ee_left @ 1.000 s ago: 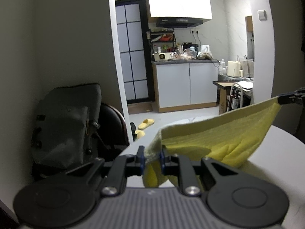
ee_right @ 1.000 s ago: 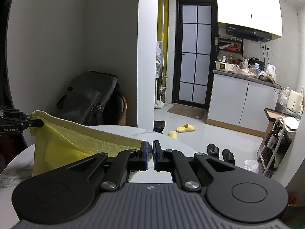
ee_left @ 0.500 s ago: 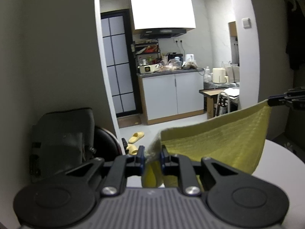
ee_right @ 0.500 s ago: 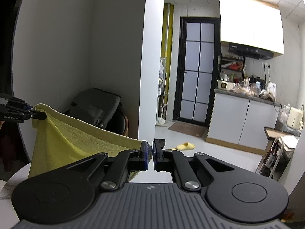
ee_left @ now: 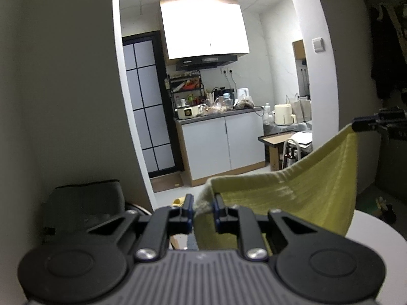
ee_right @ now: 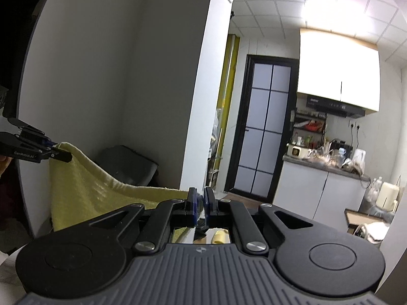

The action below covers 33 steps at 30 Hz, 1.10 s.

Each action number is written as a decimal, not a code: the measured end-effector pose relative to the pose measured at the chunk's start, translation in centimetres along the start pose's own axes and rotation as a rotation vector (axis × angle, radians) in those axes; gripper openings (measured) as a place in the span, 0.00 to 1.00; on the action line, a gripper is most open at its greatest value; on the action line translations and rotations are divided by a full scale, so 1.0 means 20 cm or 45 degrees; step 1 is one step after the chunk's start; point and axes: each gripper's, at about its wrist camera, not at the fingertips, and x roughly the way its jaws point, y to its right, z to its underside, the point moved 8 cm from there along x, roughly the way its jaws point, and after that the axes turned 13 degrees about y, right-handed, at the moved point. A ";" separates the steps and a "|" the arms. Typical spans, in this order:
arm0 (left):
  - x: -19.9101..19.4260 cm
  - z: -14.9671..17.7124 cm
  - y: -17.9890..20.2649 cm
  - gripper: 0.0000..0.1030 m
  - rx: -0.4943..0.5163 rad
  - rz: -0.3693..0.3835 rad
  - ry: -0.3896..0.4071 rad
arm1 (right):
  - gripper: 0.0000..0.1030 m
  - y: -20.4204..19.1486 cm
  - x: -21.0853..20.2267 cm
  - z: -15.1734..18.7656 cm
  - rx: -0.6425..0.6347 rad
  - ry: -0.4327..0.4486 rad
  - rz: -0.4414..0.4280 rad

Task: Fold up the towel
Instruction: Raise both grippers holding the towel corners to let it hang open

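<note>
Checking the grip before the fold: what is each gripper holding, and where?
Both hold the yellow towel: the left gripper and the right gripper each pinch a top corner.

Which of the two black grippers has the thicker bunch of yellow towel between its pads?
The left gripper: a fat wad of the yellow terry towel fills its wider gap. The right gripper pinches only a thin edge.

Dim foreground, blown-out glare on the bright kitchen cabinet, fisheye bending and dark corners.
</note>
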 end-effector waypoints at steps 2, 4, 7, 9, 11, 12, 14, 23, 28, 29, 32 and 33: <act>0.01 -0.02 0.00 0.15 -0.011 -0.002 0.014 | 0.06 0.00 0.00 -0.04 -0.016 0.018 0.005; 0.01 -0.05 -0.02 0.15 -0.016 -0.009 0.031 | 0.06 0.01 0.00 -0.09 -0.039 0.039 0.014; 0.00 -0.13 -0.03 0.14 -0.010 -0.016 0.072 | 0.06 0.03 0.00 -0.16 -0.072 0.065 0.029; -0.01 -0.18 -0.04 0.14 -0.002 -0.021 0.096 | 0.06 0.04 0.00 -0.20 -0.091 0.079 0.035; -0.01 -0.21 -0.05 0.14 0.008 -0.025 0.107 | 0.06 0.04 0.01 -0.23 -0.107 0.093 0.040; -0.01 -0.22 -0.05 0.14 0.013 -0.027 0.112 | 0.06 0.04 0.01 -0.25 -0.114 0.099 0.042; -0.01 -0.25 -0.05 0.14 0.020 -0.028 0.119 | 0.06 0.05 0.01 -0.27 -0.121 0.107 0.049; 0.08 -0.26 -0.07 0.14 -0.009 0.004 0.093 | 0.06 0.07 0.03 -0.32 -0.133 0.115 0.063; 0.15 -0.25 -0.07 0.14 -0.018 0.015 0.072 | 0.06 0.10 0.08 -0.30 -0.138 0.096 0.064; 0.16 -0.25 -0.07 0.14 -0.014 0.016 0.071 | 0.06 0.11 0.09 -0.29 -0.135 0.092 0.065; 0.22 -0.25 -0.08 0.14 -0.006 0.023 0.064 | 0.06 0.15 0.15 -0.26 -0.124 0.076 0.072; 0.25 -0.25 -0.09 0.14 -0.002 0.026 0.060 | 0.06 0.17 0.17 -0.25 -0.122 0.071 0.075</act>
